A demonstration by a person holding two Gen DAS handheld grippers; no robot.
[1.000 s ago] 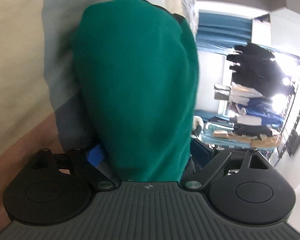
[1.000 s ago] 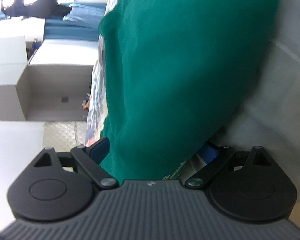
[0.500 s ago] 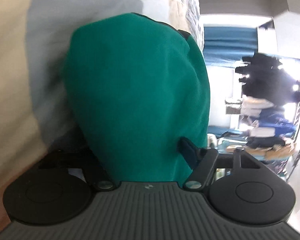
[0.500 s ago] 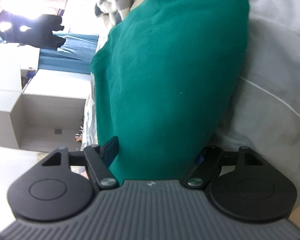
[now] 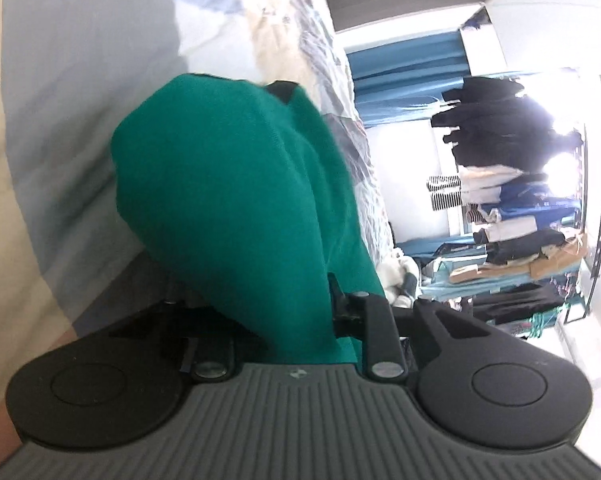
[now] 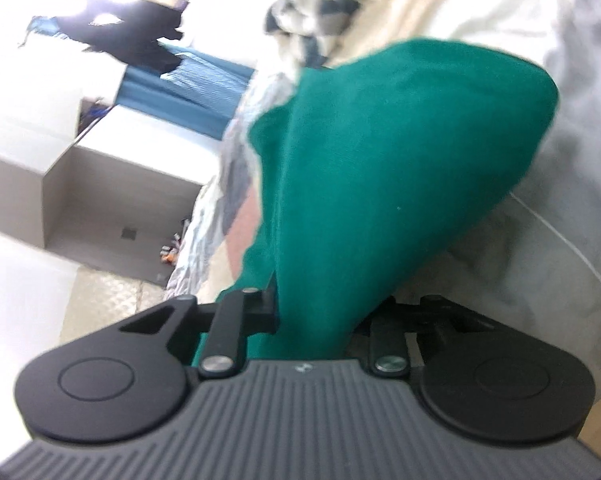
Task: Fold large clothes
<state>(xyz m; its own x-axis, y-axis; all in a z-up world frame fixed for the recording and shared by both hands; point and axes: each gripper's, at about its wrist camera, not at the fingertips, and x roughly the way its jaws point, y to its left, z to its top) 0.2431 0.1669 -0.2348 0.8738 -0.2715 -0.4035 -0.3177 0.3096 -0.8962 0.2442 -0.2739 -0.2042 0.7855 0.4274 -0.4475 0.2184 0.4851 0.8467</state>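
Note:
A green garment (image 5: 228,184) fills the middle of the left wrist view and rises off the pale grey bed sheet (image 5: 80,80). My left gripper (image 5: 268,312) has its jaws closing, and the near edge of the cloth is pinched between them; the cloth hides the fingertips. In the right wrist view the same green garment (image 6: 380,152) lifts from the white sheet (image 6: 540,220). My right gripper (image 6: 320,316) is also closing, with the cloth's edge bunched between its fingers.
A rack of dark and light clothes (image 5: 512,184) and a blue curtain (image 5: 400,64) stand beyond the bed. Crumpled striped clothing (image 6: 308,20) lies at the bed's far end. A white cabinet (image 6: 100,184) stands beside the bed.
Both grippers have gone from wide open around the green cloth to pinched on it. Both have risen and rolled, and the garment's near edge has lifted off the sheet.

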